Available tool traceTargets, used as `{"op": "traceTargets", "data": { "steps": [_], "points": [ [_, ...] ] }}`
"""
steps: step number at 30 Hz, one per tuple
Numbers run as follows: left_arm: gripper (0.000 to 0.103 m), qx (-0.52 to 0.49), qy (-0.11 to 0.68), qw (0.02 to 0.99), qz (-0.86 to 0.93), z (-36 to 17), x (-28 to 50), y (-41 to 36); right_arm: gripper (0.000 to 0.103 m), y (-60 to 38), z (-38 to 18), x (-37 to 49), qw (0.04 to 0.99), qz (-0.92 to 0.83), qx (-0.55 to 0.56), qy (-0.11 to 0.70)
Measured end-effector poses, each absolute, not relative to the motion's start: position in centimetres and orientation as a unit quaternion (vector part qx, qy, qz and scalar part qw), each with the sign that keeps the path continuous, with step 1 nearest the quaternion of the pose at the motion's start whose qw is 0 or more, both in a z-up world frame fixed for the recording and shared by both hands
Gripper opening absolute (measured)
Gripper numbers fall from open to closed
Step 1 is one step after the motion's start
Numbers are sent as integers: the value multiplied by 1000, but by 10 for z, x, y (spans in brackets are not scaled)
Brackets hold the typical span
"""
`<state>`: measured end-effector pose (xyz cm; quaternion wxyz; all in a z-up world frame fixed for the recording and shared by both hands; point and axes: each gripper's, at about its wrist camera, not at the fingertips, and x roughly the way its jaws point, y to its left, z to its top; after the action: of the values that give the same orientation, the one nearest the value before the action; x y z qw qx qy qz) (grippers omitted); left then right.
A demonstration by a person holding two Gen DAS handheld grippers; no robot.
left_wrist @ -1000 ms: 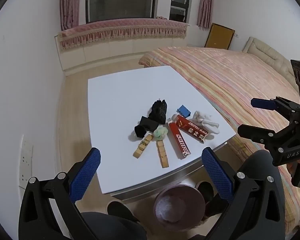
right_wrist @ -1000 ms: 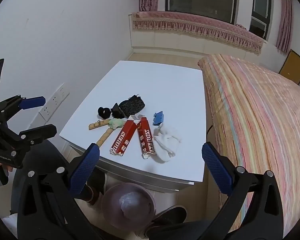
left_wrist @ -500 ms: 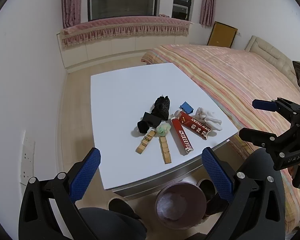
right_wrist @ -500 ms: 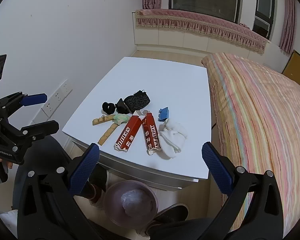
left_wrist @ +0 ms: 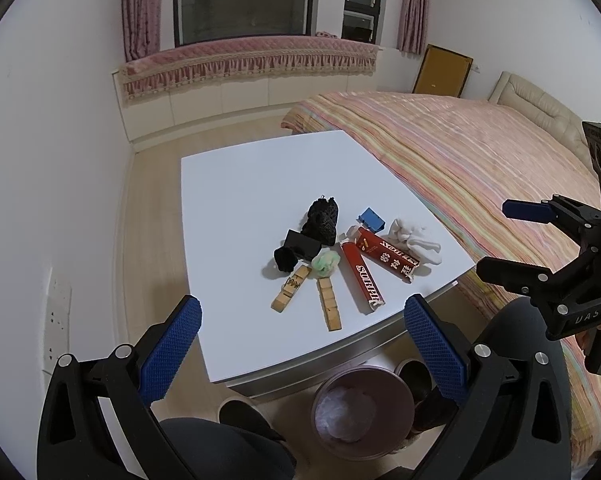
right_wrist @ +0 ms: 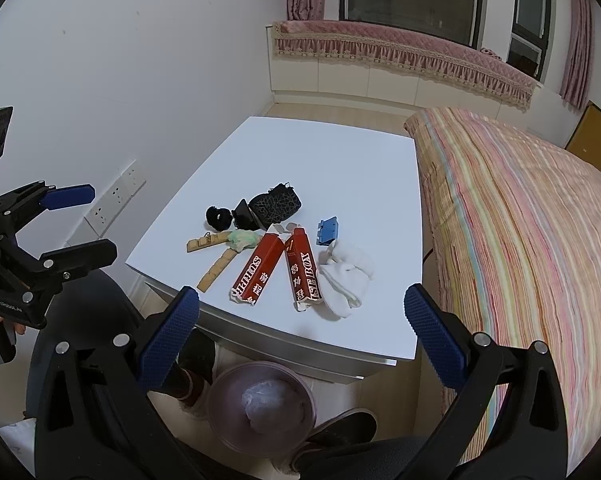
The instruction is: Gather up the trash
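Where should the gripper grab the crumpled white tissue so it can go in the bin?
Grab the white tissue across its puffy middle, coming straight down from above with the right gripper. It lies soft and bunched on the table, touching a red box, so pinch from its bed-facing side.

We see the left gripper (left_wrist: 300,332) as a black frame with two long fingers (left_wrist: 172,350), each with a blue pad of fine dotted texture. Silver round screws sit on the black arms. The right gripper (right_wrist: 300,332) has the same build, the same blue pads and the same silver screws. On its side, in the left wrist view, stand the white letters "UAS". A bit of skin shows at each handle. The legs wear dark grey trousers (left_wrist: 220,448)
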<state>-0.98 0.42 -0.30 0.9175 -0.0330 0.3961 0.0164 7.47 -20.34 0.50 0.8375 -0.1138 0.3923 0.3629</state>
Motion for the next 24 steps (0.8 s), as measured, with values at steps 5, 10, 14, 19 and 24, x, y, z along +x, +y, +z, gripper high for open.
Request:
{"op": "traceTargets", "data": {
  "steps": [5, 10, 14, 19, 24],
  "points": [
    [97, -33, 396, 917, 17, -3, -10, 4, 100, -201, 4, 75, 836, 365, -115, 394],
    [97, -33, 397, 917, 16, -4, -11, 4, 100, -200, 2, 74, 835, 365, -115, 396],
    [97, -35, 399, 916, 16, -6, -11, 6, 100, -200, 0, 74, 834, 366, -114, 397],
    [97, -36, 399, 916, 16, -6, -11, 6, 100, -200, -2, 74, 833, 366, -114, 400],
    [97, -36, 399, 916, 16, -7, -11, 6, 100, -202, -3, 74, 833, 366, -115, 399]
  ]
}}
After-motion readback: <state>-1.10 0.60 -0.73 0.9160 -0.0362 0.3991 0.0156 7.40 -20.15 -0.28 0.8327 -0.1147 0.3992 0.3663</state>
